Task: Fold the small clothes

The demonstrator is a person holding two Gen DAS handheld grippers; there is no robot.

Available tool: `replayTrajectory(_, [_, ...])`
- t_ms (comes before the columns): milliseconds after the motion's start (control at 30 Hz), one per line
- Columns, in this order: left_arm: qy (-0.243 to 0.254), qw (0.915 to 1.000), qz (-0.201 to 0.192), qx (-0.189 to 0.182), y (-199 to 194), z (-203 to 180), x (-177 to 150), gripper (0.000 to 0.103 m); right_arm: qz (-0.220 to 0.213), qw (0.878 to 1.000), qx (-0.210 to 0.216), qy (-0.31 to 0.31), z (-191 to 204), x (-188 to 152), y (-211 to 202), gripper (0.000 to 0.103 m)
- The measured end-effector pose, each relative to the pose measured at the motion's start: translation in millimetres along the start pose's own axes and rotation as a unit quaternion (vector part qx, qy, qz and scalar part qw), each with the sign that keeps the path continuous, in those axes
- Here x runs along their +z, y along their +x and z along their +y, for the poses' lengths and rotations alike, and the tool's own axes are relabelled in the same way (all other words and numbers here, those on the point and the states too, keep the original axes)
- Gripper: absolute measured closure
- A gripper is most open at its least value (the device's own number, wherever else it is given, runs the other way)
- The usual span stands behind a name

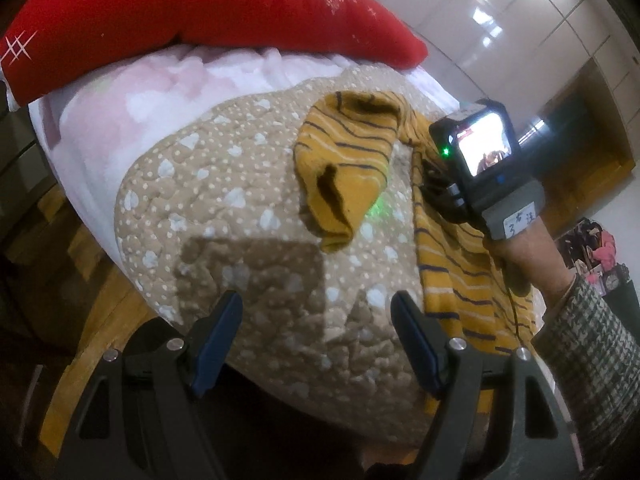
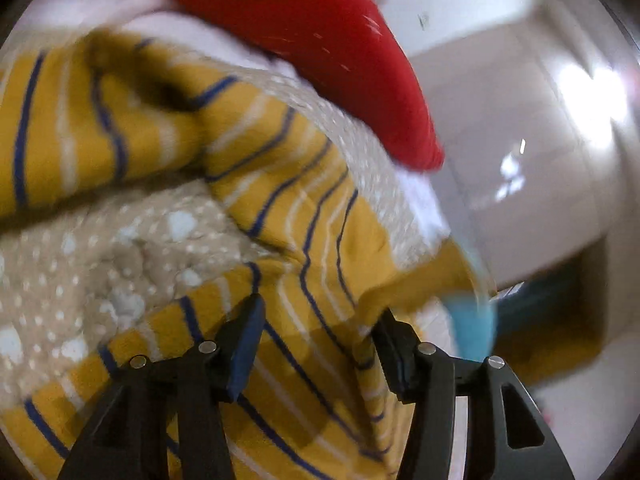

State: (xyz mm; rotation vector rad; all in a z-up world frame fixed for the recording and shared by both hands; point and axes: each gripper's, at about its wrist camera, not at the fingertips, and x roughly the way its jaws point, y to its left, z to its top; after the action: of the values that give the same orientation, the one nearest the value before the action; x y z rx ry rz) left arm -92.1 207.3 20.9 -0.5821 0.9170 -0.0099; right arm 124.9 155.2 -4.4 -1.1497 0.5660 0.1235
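Garment (image 1: 452, 280), a mustard knit with dark and white stripes, is lying crumpled toward the right side of the dotted beige quilt (image 1: 248, 216), one sleeve (image 1: 344, 168) doubling back across the quilt with its cuff gaping; behind it the pink blanket (image 1: 132, 96) is carrying the red cushion (image 1: 192, 12); the knit is judged light, soft and limp, so it will be sagging and stretching rather than holding a crease, and the firmer seams, hem corners or the cuff are the advisable holds, since a pinch of mid-panel will be bunching it. Left gripper (image 1: 316, 320) is hovering over bare quilt with its jaws spread wide, gripping nothing; right gripper (image 2: 320, 336) is sitting low over the striped cloth, jaws likewise well apart, cloth passing between them but not clamped. Right-wrist view is smearing with motion blur; the neckline and second sleeve are not being shown clearly; the lower hem is running out of frame; a blurred blue object (image 2: 472, 324) beside the right finger cannot be identified.
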Motion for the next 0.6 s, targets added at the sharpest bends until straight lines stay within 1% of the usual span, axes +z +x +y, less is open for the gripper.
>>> replayTrajectory(67, [0.002, 1.0000, 0.000, 0.000, -1, -2, -1, 0.027, 0.003, 1.000, 0.012, 0.014, -6, -1, -2, 0.045])
replayTrajectory(167, [0.003, 1.0000, -0.003, 0.003, -4, -3, -1, 0.027, 0.004, 0.999, 0.027, 0.040, -18, -9, -7, 0.038])
replayTrajectory(333, [-0.004, 0.9998, -0.011, 0.017, -8, 4, 1, 0.026, 0.016, 0.992, 0.063, 0.107, -60, -41, -20, 0.038])
replayTrajectory(367, [-0.008, 0.9997, -0.013, 0.019, -9, 7, 1, 0.026, 0.021, 0.989, 0.072, 0.128, -68, -46, -23, 0.038])
replayTrajectory(400, [-0.016, 0.9995, -0.016, 0.020, -10, 11, 2, 0.026, 0.022, 0.985, 0.085, 0.151, -81, -44, -25, 0.038])
replayTrajectory(433, [-0.021, 0.9994, -0.018, 0.021, -11, 14, 2, 0.026, 0.019, 0.978, 0.104, 0.179, -92, -46, -33, 0.038])
replayTrajectory(500, [-0.034, 0.9987, -0.027, 0.028, -17, 23, 3, 0.026, 0.004, 0.968, 0.141, 0.209, -100, -47, -51, 0.038])
replayTrajectory(533, [-0.040, 0.9981, -0.032, 0.033, -21, 28, 4, 0.026, -0.006, 0.964, 0.157, 0.214, -95, -43, -62, 0.038])
replayTrajectory(567, [-0.045, 0.9977, -0.035, 0.037, -24, 33, 5, 0.026, -0.023, 0.959, 0.186, 0.214, -87, -38, -79, 0.038])
replayTrajectory(600, [-0.050, 0.9972, -0.039, 0.041, -27, 37, 5, 0.026, -0.035, 0.955, 0.205, 0.210, -80, -33, -90, 0.037])
